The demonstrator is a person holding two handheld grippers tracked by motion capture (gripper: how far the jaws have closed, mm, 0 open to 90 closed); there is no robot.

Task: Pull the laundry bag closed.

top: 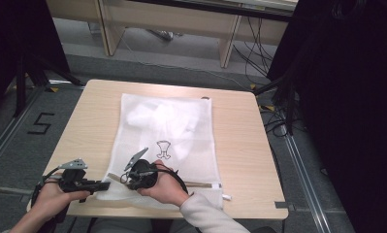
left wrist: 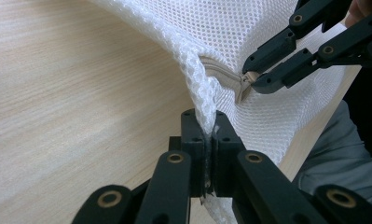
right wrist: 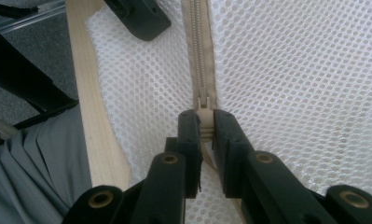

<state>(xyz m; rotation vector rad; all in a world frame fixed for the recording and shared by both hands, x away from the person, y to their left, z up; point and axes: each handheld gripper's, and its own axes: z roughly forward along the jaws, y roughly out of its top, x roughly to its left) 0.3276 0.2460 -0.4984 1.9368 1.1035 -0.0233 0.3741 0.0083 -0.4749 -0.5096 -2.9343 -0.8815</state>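
A white mesh laundry bag (top: pixel 197 145) lies flat on the wooden table (top: pixel 244 145), with white fabric inside and a small dark print on it. Its beige zipper (top: pixel 201 184) runs along the near edge. My left gripper (top: pixel 105 185) is shut on the bag's near left corner; in the left gripper view the mesh (left wrist: pixel 230 28) is pinched between the jaws of this gripper (left wrist: pixel 206 133). My right gripper (top: pixel 123 178) is just right of it, shut on the zipper pull (right wrist: pixel 203 122). The right gripper (left wrist: pixel 250 80) holds the pull near the zipper's left end.
The table's near edge (right wrist: pixel 88 116) runs right beside both grippers, with a grey sleeve and clothing below it. Black stands are on the floor at left (top: pixel 26 73) and cables at right (top: pixel 278 116). A floor mark "5" (top: pixel 40 124) lies left of the table.
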